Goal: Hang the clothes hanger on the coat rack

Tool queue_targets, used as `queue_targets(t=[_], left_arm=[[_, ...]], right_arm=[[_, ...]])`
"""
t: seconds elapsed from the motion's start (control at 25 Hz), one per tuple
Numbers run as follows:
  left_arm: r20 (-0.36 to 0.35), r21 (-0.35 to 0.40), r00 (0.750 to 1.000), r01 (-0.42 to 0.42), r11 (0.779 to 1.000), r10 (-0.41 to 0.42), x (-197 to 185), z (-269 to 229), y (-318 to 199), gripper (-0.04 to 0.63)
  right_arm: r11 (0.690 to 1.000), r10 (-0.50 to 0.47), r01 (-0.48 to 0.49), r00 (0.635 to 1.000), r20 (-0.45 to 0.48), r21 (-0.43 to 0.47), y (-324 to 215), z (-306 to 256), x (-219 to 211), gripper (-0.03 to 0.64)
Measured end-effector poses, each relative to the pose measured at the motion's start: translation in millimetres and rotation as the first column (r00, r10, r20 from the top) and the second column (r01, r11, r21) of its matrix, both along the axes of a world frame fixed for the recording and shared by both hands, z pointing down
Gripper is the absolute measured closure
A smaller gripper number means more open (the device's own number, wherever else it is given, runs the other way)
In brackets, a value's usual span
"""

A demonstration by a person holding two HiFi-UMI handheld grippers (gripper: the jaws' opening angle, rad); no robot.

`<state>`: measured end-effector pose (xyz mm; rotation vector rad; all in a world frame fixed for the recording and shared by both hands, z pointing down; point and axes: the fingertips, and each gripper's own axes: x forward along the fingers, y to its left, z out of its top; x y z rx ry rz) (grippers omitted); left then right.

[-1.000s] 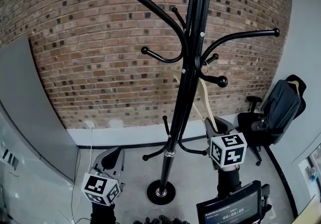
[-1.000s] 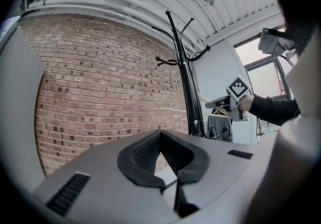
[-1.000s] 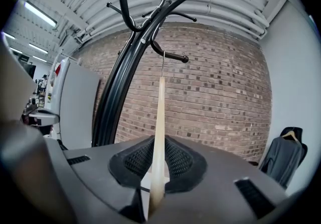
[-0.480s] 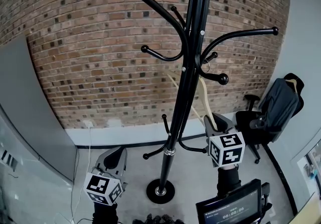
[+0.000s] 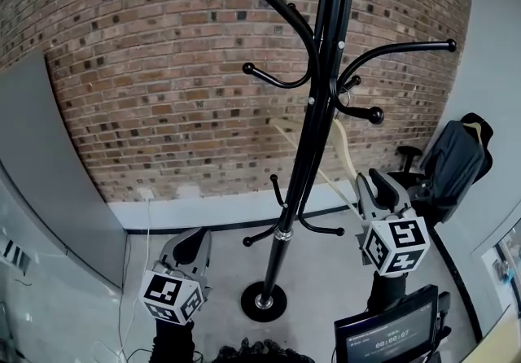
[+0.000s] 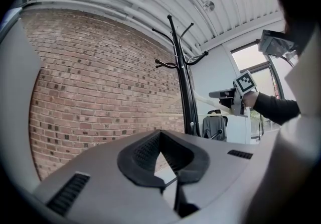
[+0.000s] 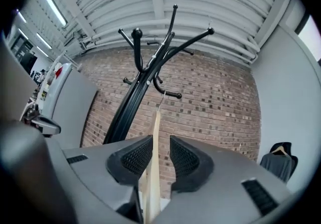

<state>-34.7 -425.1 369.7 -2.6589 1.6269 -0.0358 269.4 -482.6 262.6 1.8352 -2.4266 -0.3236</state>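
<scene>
Brick wall (image 5: 163, 68) backs coat rack (image 5: 313, 133); hanger (image 5: 340, 154) seemingly hooked; office chair (image 5: 425, 189) beside.

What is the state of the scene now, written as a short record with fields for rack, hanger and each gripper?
coat rack: black, upright before brick wall
hanger: wooden, hook seemingly over a low peg
right gripper: jaws apart, hanger between them
left gripper: shut, empty, held low
</scene>
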Motion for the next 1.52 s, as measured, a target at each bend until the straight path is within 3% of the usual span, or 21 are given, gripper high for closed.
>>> queue_targets(t=[0.16,0.48,0.64,0.72,0.96,1.24,1.4,1.52], left_arm=[[0.005,-0.001,0.999,-0.042,0.999,0.042,1,-2,5,0.589],[0.016,-0.003,0.989,-0.15,0.989,0.15,10,4,18,0.589],[0.018,-0.022,0.977,-0.214,0.977,0.214,21,9,31,0.589],[0.015,-0.015,0.97,-0.242,0.97,0.242,27,7,38,0.589],[-0.02,-0.001,0.958,-0.286,0.958,0.285,40,11,54,0.589],[-0.013,0.017,0.946,-0.325,0.946,0.325,59,7,83,0.589],[0.011,0.04,0.949,-0.316,0.948,0.316,65,2,111,0.589],[-0.022,0.047,0.946,-0.321,0.946,0.323,72,-3,139,0.589]], right_arm=[[0.998,0.037,-0.037,0.999,0.018,0.043,37,-7,1,0.525],[0.989,0.133,-0.139,0.984,0.12,0.046,106,12,12,0.528],[0.973,0.216,-0.226,0.962,0.166,0.042,145,24,19,0.604],[0.969,0.235,-0.244,0.953,0.189,0.027,162,30,17,0.605],[0.963,0.241,-0.26,0.948,0.209,0.065,195,41,6,0.606],[0.963,0.27,-0.27,0.949,0.162,-0.02,221,66,-4,0.606],[0.973,0.23,-0.226,0.954,0.189,-0.043,242,72,-16,0.607],[0.98,0.198,-0.19,0.96,0.197,-0.061,268,77,-34,0.607]])
